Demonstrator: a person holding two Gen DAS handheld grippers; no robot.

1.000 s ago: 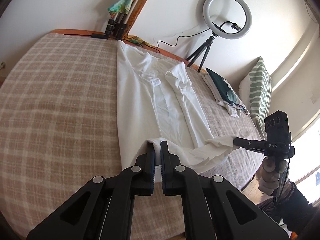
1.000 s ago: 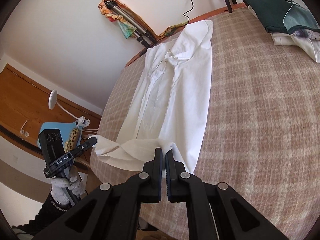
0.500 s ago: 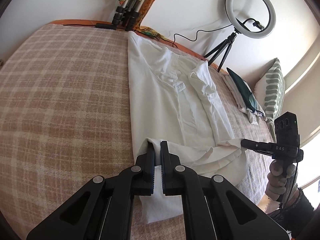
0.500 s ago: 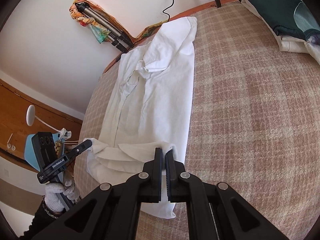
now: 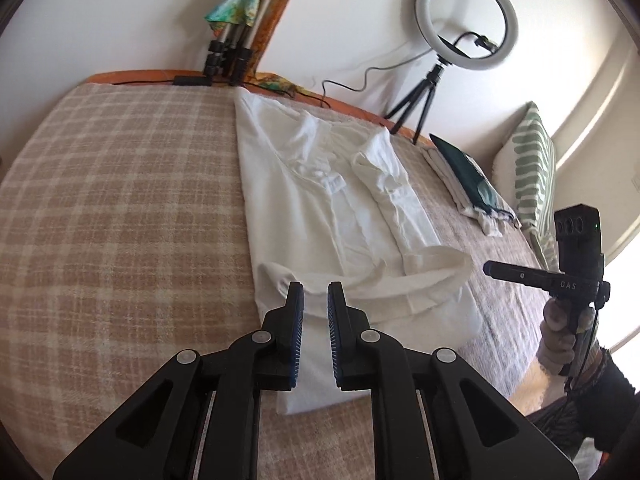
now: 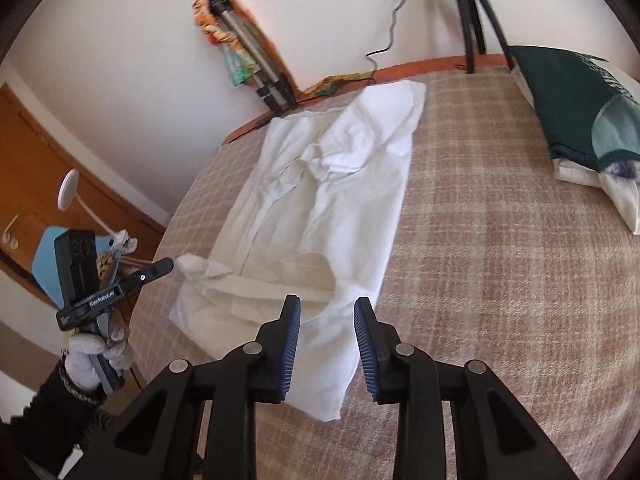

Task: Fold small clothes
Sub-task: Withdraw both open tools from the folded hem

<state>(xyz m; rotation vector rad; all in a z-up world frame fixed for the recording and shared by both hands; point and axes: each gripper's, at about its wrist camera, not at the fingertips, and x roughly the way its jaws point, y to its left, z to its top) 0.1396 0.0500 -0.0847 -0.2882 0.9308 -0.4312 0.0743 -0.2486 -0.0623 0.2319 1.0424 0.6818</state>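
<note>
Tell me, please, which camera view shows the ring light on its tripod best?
The left wrist view shows it best: the whole ring light stands there on its small tripod against the wall, beyond the white shirt. The right wrist view catches only the tripod's legs at its top edge; the ring itself is cut off.

The checked bed cover point(image 5: 120, 208) is bare and flat on the left of the white shirt point(image 5: 336, 216), so a gripper could slide there with nothing in the way. On the right of the shirt there is a bare strip too point(image 6: 500, 264), but further along a pile of folded clothes point(image 6: 580, 120) and a striped pillow point(image 5: 534, 176) block the way. At the far edge, the ring light on its tripod point(image 5: 466, 36) and a folded tripod point(image 5: 230, 52) stand against the wall.
</note>
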